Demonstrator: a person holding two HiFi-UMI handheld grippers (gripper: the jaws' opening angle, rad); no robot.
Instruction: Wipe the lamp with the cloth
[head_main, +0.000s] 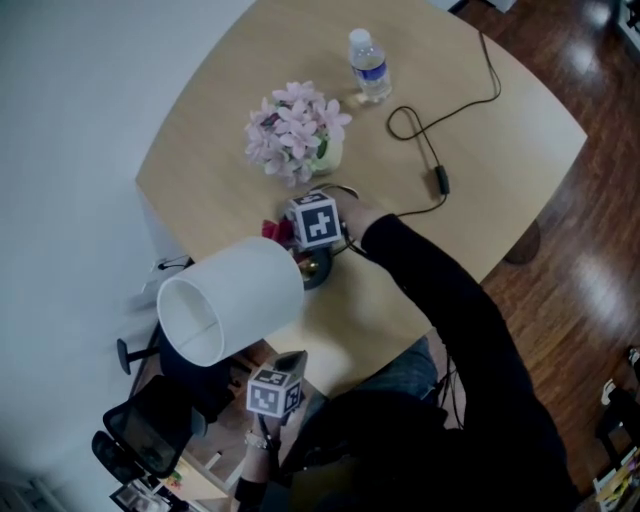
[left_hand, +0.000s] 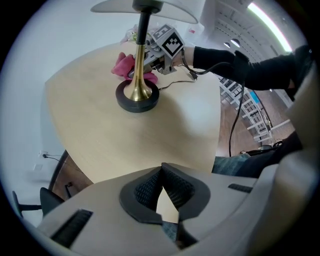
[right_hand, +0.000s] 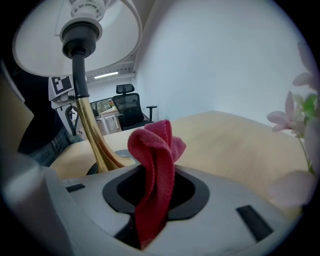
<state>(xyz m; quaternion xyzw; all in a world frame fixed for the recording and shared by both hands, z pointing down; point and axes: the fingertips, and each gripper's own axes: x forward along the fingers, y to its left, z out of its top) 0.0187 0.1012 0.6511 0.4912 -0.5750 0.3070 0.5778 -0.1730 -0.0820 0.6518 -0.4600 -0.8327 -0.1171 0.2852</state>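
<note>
The lamp has a white shade (head_main: 230, 300), a brass stem (left_hand: 140, 75) and a round black base (left_hand: 137, 97); it stands near the table's front-left edge. My right gripper (right_hand: 156, 185) is shut on a red cloth (right_hand: 155, 150). The cloth bulges out of the jaws just right of the stem (right_hand: 92, 135), low down near the base. I cannot tell whether it touches the stem. In the head view the cloth (head_main: 277, 232) shows beside the base (head_main: 315, 268). My left gripper (left_hand: 162, 192) is shut and holds nothing. It hangs off the table's front edge, below the shade.
A pot of pink flowers (head_main: 295, 130) stands just behind the lamp, with a water bottle (head_main: 369, 65) farther back. A black cable (head_main: 440, 120) with an inline switch loops across the wooden table (head_main: 480, 200). A black office chair (head_main: 150, 430) stands by the table's front-left corner.
</note>
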